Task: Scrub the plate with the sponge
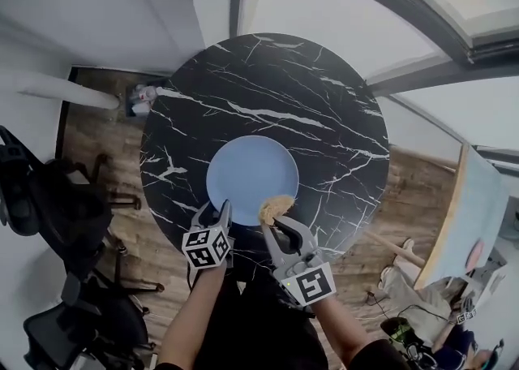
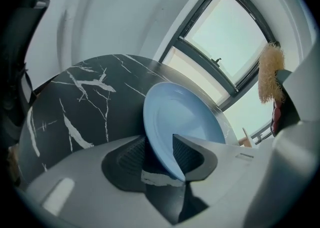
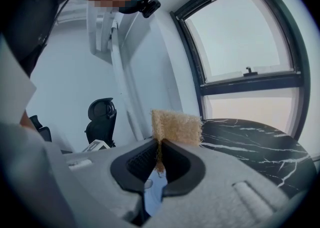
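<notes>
A light blue plate lies on the round black marble table. My left gripper is at the plate's near-left rim. In the left gripper view the rim of the plate stands between the jaws of the left gripper, with a gap showing at the left pad, so they are open. My right gripper is shut on a tan sponge just over the plate's near edge. The sponge sticks up from the jaws of the right gripper.
Black office chairs stand on the wooden floor left of the table. A pale blue board leans at the right. Large windows lie beyond the table, and another chair stands by the wall.
</notes>
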A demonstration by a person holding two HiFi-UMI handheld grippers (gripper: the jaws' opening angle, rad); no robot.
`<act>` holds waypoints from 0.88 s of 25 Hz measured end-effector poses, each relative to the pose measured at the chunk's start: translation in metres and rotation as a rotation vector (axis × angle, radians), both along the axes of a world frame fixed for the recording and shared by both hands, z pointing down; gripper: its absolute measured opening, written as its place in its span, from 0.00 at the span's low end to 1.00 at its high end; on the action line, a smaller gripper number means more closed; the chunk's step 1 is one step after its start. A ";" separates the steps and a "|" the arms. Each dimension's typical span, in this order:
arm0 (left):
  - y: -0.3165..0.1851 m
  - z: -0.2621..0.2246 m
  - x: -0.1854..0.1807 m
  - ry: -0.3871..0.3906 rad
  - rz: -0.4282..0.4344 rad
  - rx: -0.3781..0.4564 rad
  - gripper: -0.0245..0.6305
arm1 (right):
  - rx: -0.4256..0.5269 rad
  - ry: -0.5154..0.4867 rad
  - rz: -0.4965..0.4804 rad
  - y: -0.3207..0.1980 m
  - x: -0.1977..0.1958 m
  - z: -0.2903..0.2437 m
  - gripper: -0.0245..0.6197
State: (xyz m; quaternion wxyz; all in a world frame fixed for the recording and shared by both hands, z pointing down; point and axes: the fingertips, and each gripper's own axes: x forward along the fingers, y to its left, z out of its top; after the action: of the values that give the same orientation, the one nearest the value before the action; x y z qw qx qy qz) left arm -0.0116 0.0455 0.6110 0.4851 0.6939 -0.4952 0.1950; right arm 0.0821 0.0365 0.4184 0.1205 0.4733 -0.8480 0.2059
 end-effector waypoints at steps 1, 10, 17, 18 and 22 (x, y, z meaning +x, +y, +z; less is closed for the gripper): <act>0.000 0.003 0.001 -0.002 0.003 -0.008 0.29 | 0.000 0.003 0.000 -0.001 0.002 0.002 0.07; 0.002 0.011 -0.001 -0.007 0.011 -0.011 0.18 | -0.034 0.009 -0.023 -0.004 -0.001 0.013 0.07; 0.020 0.010 -0.002 0.014 0.091 -0.021 0.14 | -0.052 0.088 -0.078 0.004 -0.013 0.033 0.07; 0.025 0.009 -0.002 0.020 0.103 -0.027 0.13 | -0.065 0.098 -0.087 0.008 -0.016 0.038 0.07; 0.043 0.009 -0.006 0.030 0.169 -0.040 0.11 | -0.134 0.137 -0.118 0.022 -0.024 0.064 0.07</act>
State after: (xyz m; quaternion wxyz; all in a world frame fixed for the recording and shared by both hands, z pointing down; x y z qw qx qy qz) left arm -0.0173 0.0885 0.6199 0.4878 0.7263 -0.4236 0.2346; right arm 0.0579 0.0587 0.4826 0.2215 0.4265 -0.8484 0.2218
